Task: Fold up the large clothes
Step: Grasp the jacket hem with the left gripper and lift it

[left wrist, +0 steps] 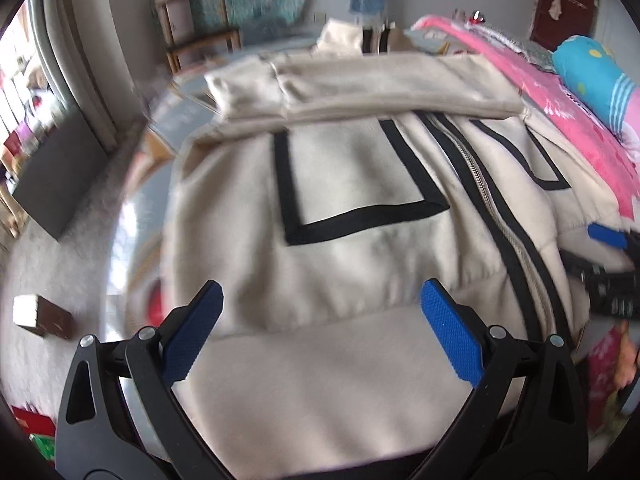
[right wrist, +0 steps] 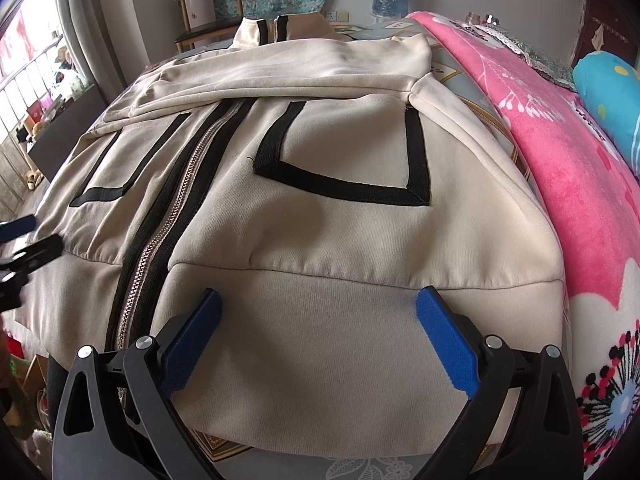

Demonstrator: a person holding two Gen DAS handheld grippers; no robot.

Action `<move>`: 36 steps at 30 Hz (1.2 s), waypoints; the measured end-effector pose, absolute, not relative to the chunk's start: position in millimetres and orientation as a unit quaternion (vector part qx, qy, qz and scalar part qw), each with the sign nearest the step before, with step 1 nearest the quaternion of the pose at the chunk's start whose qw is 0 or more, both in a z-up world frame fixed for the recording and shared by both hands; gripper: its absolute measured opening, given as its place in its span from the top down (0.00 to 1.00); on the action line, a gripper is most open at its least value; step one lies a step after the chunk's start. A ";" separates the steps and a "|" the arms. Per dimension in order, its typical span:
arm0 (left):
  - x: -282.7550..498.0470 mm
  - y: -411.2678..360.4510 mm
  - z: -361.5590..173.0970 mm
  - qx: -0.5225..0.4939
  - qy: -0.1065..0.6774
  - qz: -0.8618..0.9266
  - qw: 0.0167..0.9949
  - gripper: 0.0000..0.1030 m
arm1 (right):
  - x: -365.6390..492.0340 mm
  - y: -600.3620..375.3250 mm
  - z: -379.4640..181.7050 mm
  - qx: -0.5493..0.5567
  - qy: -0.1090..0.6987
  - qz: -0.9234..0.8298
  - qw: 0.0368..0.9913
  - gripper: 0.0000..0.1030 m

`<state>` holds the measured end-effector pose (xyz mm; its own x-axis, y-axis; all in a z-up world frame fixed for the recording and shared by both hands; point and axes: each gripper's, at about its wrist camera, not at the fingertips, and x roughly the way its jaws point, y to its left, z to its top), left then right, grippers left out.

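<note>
Left wrist view is showing the left gripper (left wrist: 320, 332) with its two blue-padded fingers (left wrist: 450, 332) spread wide apart and grasping nothing. Between and beyond them a large cream zip-up jacket with black tape pocket outlines (left wrist: 344, 184) is lying flat, front side up. Its wide plain hem band is sitting directly between the fingertips, but whether the pads are touching the cloth I cannot tell. Both sleeves are lying folded across the chest, and the silver zipper with black borders (left wrist: 484, 192) is running from the collar down to the hem, to the right of this gripper. At the right edge the right gripper (left wrist: 608, 256) is partly showing, beside the hem.

In the right wrist view the right gripper (right wrist: 318, 330) is also standing released, its blue pads (right wrist: 446, 336) wide apart over the hem band of the jacket (right wrist: 360, 232), on the other side of the zipper (right wrist: 168, 200). The jacket is lying on a bed, and a pink plush blanket with flower print (right wrist: 560, 184) is lying along its right edge. At the left edge the left gripper (right wrist: 20, 248) is appearing near the hem.
</note>
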<state>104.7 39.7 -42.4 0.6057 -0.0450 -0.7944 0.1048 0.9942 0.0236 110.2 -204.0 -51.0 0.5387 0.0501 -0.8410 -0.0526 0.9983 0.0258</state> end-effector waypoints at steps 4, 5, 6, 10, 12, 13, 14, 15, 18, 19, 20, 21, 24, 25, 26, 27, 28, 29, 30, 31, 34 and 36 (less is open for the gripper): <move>67.3 67.1 -36.0 0.020 0.435 -0.035 0.900 0.08 | 110.6 -204.5 -51.5 -0.003 0.479 0.031 0.877 0.06; 57.6 74.0 -36.1 0.013 0.435 -0.032 0.900 0.08 | 110.6 -204.5 -51.6 -0.004 0.479 0.032 0.877 0.06; 48.2 79.7 -36.8 0.007 0.434 -0.030 0.900 0.08 | 111.1 -204.5 -51.5 -0.004 0.480 0.032 0.877 0.06; 32.4 90.1 -44.3 -0.010 0.444 -0.028 0.896 0.30 | 111.1 -204.2 -51.5 -0.004 0.481 0.032 0.876 0.06; 30.6 96.3 -48.8 -0.031 0.453 -0.032 0.891 0.41 | 111.1 -204.3 -51.5 -0.004 0.481 0.032 0.876 0.06; 32.0 98.4 -50.8 -0.039 0.457 -0.031 0.888 0.48 | 111.3 -204.4 -51.5 -0.004 0.482 0.031 0.876 0.06; 31.8 102.2 -52.2 -0.047 0.461 -0.029 0.886 0.52 | 111.4 -204.2 -51.6 -0.004 0.482 0.031 0.876 0.06; 32.1 102.2 -53.7 -0.051 0.462 -0.028 0.885 0.58 | 111.7 -204.2 -51.5 -0.003 0.482 0.031 0.875 0.06; 32.6 108.5 -58.9 -0.063 0.474 -0.027 0.878 0.68 | 111.6 -203.6 -52.2 -0.003 0.482 0.029 0.875 0.06; 33.4 109.3 -60.1 -0.063 0.476 -0.026 0.877 0.69 | 111.6 -203.4 -52.3 -0.003 0.482 0.029 0.876 0.06; 33.1 110.5 -61.3 -0.064 0.479 -0.026 0.875 0.69 | 111.7 -203.3 -52.3 -0.002 0.482 0.028 0.876 0.06; 31.7 111.9 -62.1 -0.067 0.481 -0.027 0.874 0.69 | 111.8 -203.5 -52.3 -0.002 0.482 0.028 0.876 0.06; 30.9 114.3 -65.9 -0.074 0.493 -0.033 0.866 0.69 | 112.0 -203.5 -52.4 -0.002 0.482 0.028 0.876 0.06; 31.8 115.1 -66.7 -0.078 0.494 -0.036 0.865 0.69 | 112.0 -203.5 -52.4 -0.002 0.482 0.028 0.876 0.06; 31.7 116.3 -67.5 -0.083 0.495 -0.040 0.864 0.69 | 112.0 -203.6 -52.2 -0.003 0.482 0.028 0.876 0.06; 32.9 117.1 -67.7 -0.088 0.496 -0.043 0.863 0.69 | 112.0 -203.7 -52.2 -0.003 0.482 0.028 0.876 0.06; 31.9 118.9 -67.4 -0.097 0.495 -0.051 0.862 0.70 | 112.1 -203.7 -52.3 -0.003 0.482 0.028 0.876 0.06; 30.7 119.5 -66.5 -0.107 0.492 -0.061 0.862 0.70 | 112.1 -203.6 -52.3 -0.003 0.482 0.028 0.876 0.06; 28.9 119.9 -64.4 -0.118 0.486 -0.076 0.862 0.70 | 112.1 -203.5 -52.3 -0.003 0.482 0.028 0.876 0.06; 28.3 119.4 -62.9 -0.120 0.484 -0.080 0.863 0.70 | 112.1 -203.5 -52.3 -0.002 0.482 0.028 0.876 0.06; 29.7 116.8 -66.4 -0.109 0.492 -0.074 0.860 0.70 | 111.8 -203.5 -52.1 -0.002 0.481 0.028 0.876 0.06; 31.8 117.8 -68.0 -0.115 0.495 -0.073 0.858 0.70 | 112.0 -203.7 -52.1 -0.003 0.481 0.028 0.876 0.06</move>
